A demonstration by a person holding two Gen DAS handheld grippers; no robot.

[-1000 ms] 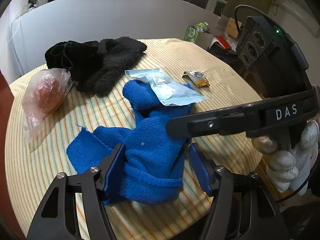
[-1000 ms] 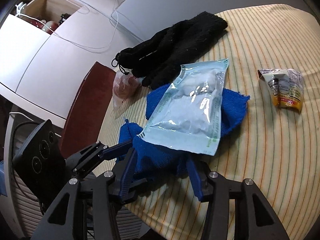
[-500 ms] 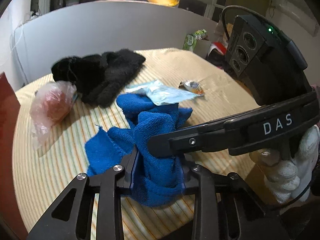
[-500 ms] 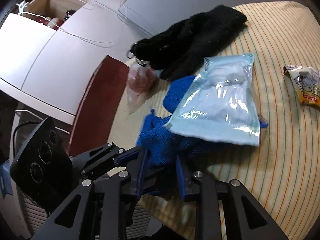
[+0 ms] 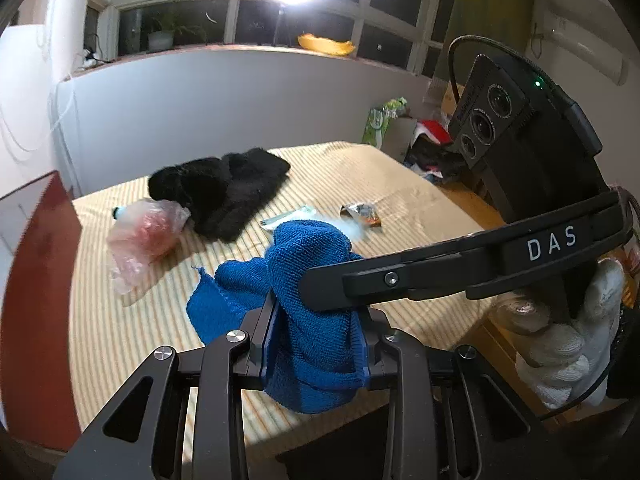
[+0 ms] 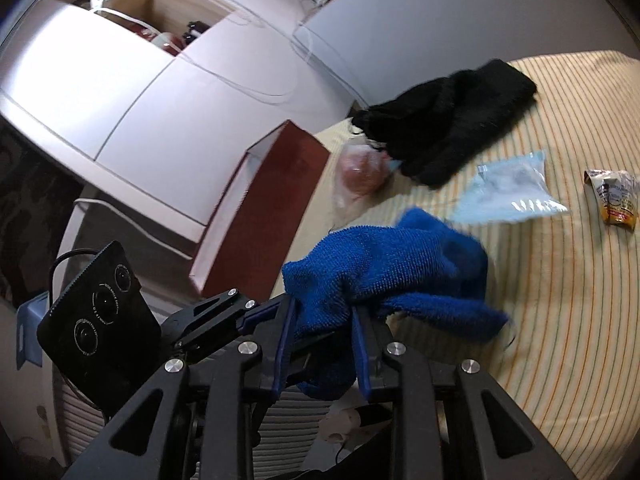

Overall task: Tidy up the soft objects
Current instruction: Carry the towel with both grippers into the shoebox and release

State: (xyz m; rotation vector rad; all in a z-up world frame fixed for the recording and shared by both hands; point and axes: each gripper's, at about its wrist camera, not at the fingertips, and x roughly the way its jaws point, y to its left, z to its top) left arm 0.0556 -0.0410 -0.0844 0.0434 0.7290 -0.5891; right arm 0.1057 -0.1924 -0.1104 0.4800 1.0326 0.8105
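Blue cloth (image 5: 316, 312) hangs clamped by both tongs (left (image 5: 316, 344), right (image 6: 322, 344)).

A snack wrapper (image 6: 612, 202) lies on the striped tablecloth (image 5: 400, 184), beside a red-brown chair back (image 6: 264, 204).

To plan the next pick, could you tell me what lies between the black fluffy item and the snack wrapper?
The pale blue sealed packet lies between the black fluffy item and snack wrapper, clearest in the right wrist view.

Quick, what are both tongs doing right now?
Left tongs: closed on the blue towel.
Right tongs: closed on the same blue towel.
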